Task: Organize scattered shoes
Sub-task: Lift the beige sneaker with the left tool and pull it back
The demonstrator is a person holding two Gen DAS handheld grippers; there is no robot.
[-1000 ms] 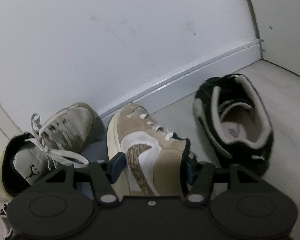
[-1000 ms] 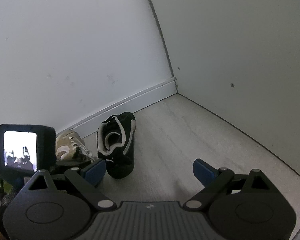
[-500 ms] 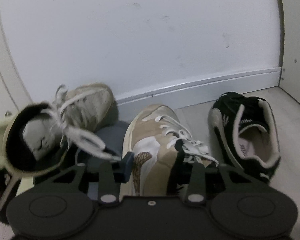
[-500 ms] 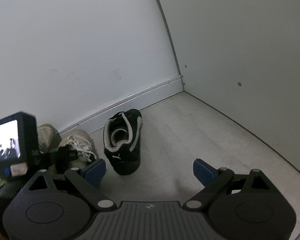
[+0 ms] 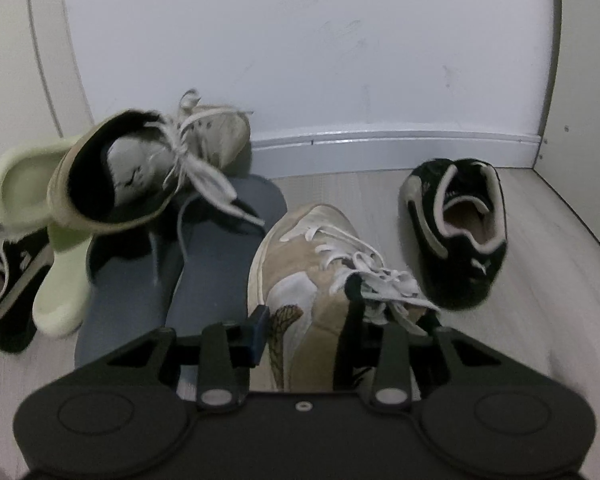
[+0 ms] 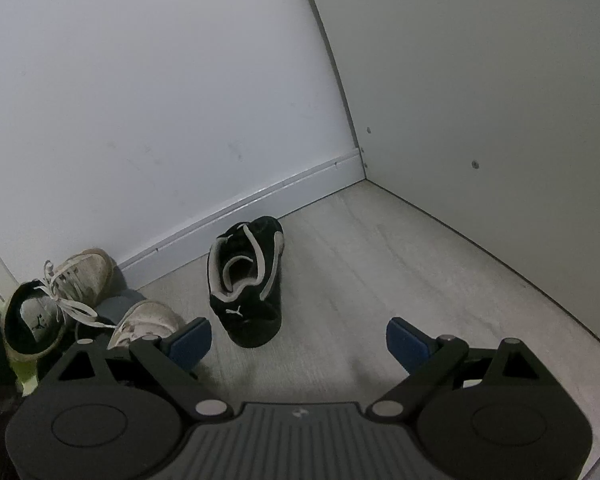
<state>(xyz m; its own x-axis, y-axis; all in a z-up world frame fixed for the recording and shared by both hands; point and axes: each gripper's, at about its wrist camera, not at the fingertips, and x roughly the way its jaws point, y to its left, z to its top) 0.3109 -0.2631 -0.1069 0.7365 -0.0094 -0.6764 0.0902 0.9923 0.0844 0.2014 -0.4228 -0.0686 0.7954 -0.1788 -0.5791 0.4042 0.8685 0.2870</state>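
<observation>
Pale wood-grain floor (image 6: 400, 280) meets white walls and a white baseboard (image 5: 380, 148) at a corner. Left gripper (image 5: 306, 330) is clamped on the collar of a tan high-top sneaker (image 5: 300, 264): tan suede, white panels, brown patterned swoosh, white laces, toe pointing toward the baseboard. Just right of it, apart, stands a black low sneaker (image 5: 456, 236) with cream trim and lining, toe near the baseboard, closer to the corner. To the left lie a grey insole-like pad (image 5: 216, 248), a grey high-top sneaker (image 5: 148, 168) with loose white laces, a pale green slide (image 5: 56, 240), and another black sneaker (image 5: 8, 292). Right gripper (image 6: 298, 340) is spread wide, holding nothing, above bare floor.
</observation>
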